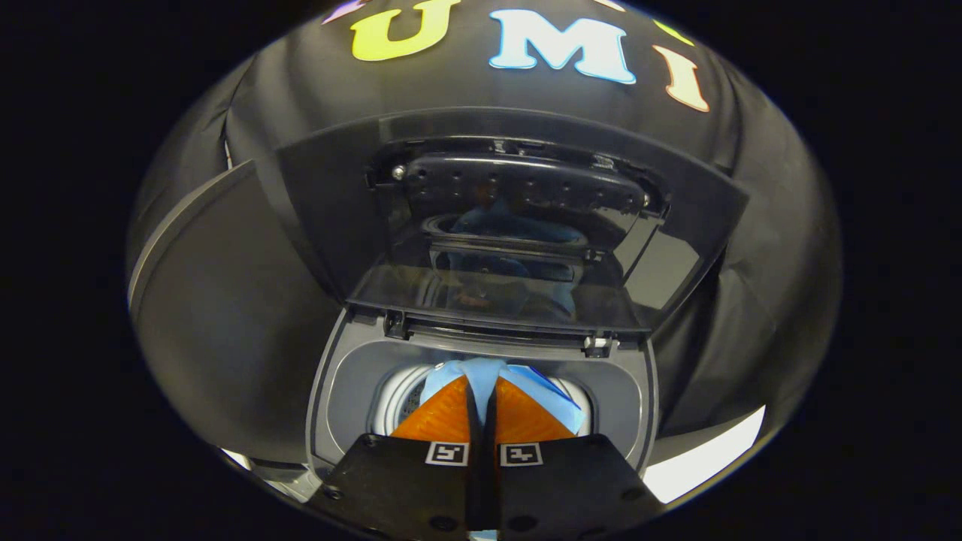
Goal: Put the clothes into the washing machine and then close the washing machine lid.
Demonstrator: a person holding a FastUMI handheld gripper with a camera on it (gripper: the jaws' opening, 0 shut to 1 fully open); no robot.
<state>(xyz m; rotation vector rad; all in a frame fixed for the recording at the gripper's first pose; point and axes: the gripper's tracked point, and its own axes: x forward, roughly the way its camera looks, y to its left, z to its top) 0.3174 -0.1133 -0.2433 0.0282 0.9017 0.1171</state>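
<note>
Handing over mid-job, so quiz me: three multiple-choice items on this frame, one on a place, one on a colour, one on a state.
1. Where is the cloth?
A. in the gripper fingers above the drum opening
B. on top of the lid
C. on the floor

2. The cloth's colour?
A. red
B. light blue
C. green

3. The washing machine lid is:
A. shut
B. taken off
C. raised open

Answers: 1 A, cloth pinched between closed fingers over the drum; 2 B, pale blue fabric; 3 C, the lid stands up behind the opening.

The tool (481, 391) hangs over the washer's (342, 391) open top, its fingers closed on a cloth (481, 372) above the drum (402, 398). The lid (518, 240) stands raised behind the opening, with the booth wall behind it.
</note>
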